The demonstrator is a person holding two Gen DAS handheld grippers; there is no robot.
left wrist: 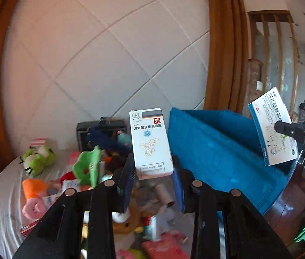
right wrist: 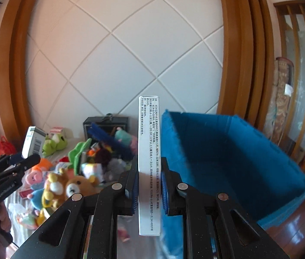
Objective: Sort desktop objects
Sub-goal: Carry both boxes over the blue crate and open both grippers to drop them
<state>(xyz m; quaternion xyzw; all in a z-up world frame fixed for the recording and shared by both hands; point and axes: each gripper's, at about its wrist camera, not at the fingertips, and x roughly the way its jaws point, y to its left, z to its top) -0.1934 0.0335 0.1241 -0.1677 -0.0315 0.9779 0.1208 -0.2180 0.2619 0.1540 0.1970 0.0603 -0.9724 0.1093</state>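
Note:
My left gripper (left wrist: 153,172) is shut on a white eye-drop box (left wrist: 150,142) held upright above the cluttered table. My right gripper (right wrist: 148,179) is shut on a thin white and blue medicine box (right wrist: 149,166), seen edge-on. That same medicine box (left wrist: 273,127) and the right gripper's black finger (left wrist: 292,131) show at the right of the left wrist view, over the blue bin (left wrist: 217,146). In the right wrist view the left gripper (right wrist: 25,159) with its eye-drop box (right wrist: 32,142) is at the far left. The blue bin (right wrist: 227,157) stands open to the right.
Plush toys lie heaped on the white cloth: a green frog (left wrist: 38,157), an orange and pink toy (left wrist: 33,196), a brown bear (right wrist: 77,185). A black box (right wrist: 106,123) stands by the tiled wall. Dark wood floor (right wrist: 292,226) lies beyond the bin.

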